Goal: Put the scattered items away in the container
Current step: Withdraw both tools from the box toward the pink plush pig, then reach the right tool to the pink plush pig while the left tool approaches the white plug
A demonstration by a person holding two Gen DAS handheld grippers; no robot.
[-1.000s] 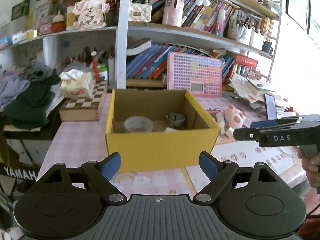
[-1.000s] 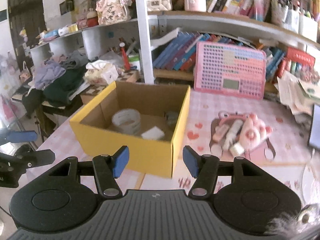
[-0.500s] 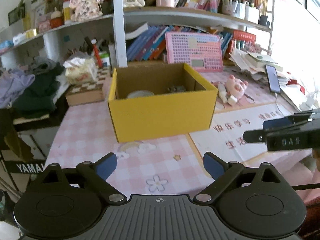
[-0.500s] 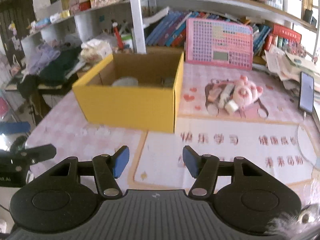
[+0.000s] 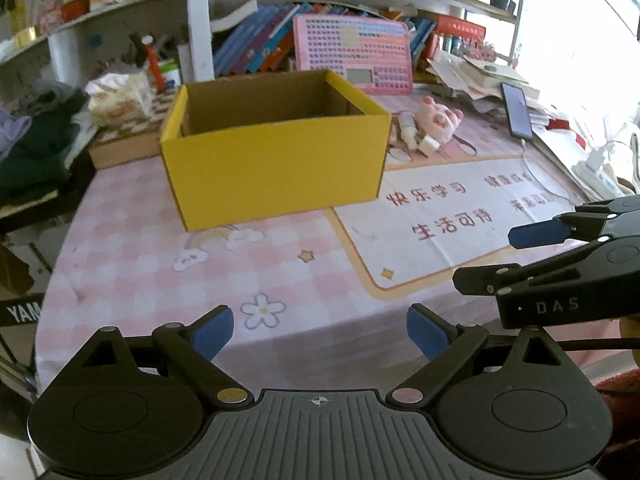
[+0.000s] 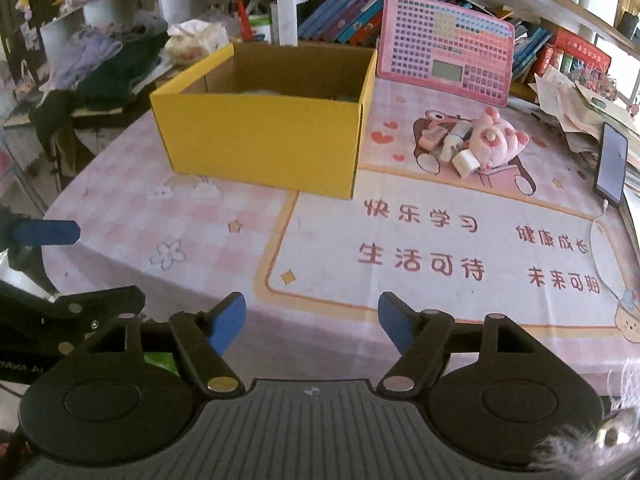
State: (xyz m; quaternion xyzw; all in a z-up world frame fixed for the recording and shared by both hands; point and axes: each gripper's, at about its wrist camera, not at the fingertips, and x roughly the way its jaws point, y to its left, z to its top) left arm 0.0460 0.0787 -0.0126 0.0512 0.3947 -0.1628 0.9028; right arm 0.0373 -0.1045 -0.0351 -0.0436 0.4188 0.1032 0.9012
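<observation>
Now both tools agape, yellow box [image 5: 276,168] beyond

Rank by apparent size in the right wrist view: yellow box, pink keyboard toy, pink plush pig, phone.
1. yellow box
2. pink keyboard toy, smaller-looking, though it stands farther back
3. pink plush pig and phone: look similar, and fisheye stretch at the edge makes ranking unsure
</observation>
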